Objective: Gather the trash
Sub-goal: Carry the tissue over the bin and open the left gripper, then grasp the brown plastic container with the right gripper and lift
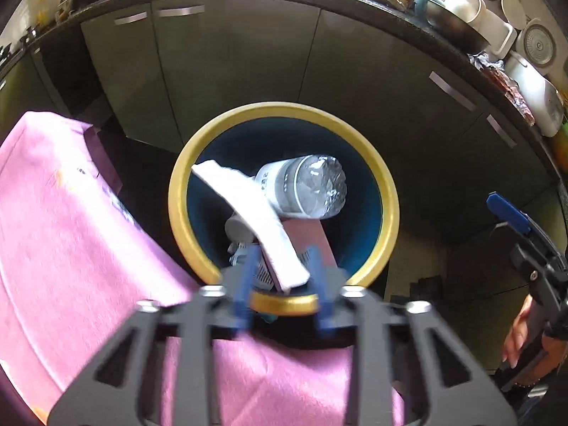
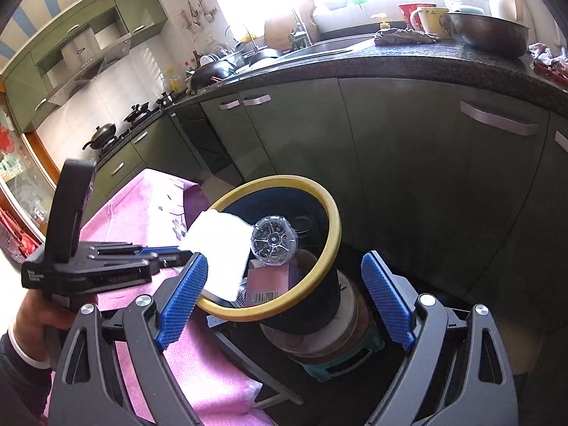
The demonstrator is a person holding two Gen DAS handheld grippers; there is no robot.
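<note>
White tissue (image 1: 248,209) slants over clear bottle (image 1: 305,188) inside yellow-rimmed bin (image 1: 388,191).

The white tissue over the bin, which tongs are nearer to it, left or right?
Left. The left tongs are open at the bin's near rim with the white tissue's lower end between their fingers. The right tongs are open, empty, set back from the bin.

Home kitchen: stove (image 2: 106,138), sink (image 2: 319,48), green cabinets (image 2: 426,163).

The clear, glossy plastic bottle (image 1: 306,188) and soft white paper napkin (image 1: 248,220) lie in the matt yellow-rimmed dark bin (image 1: 388,191); pink cloth (image 1: 71,230) looks fuzzy.
</note>
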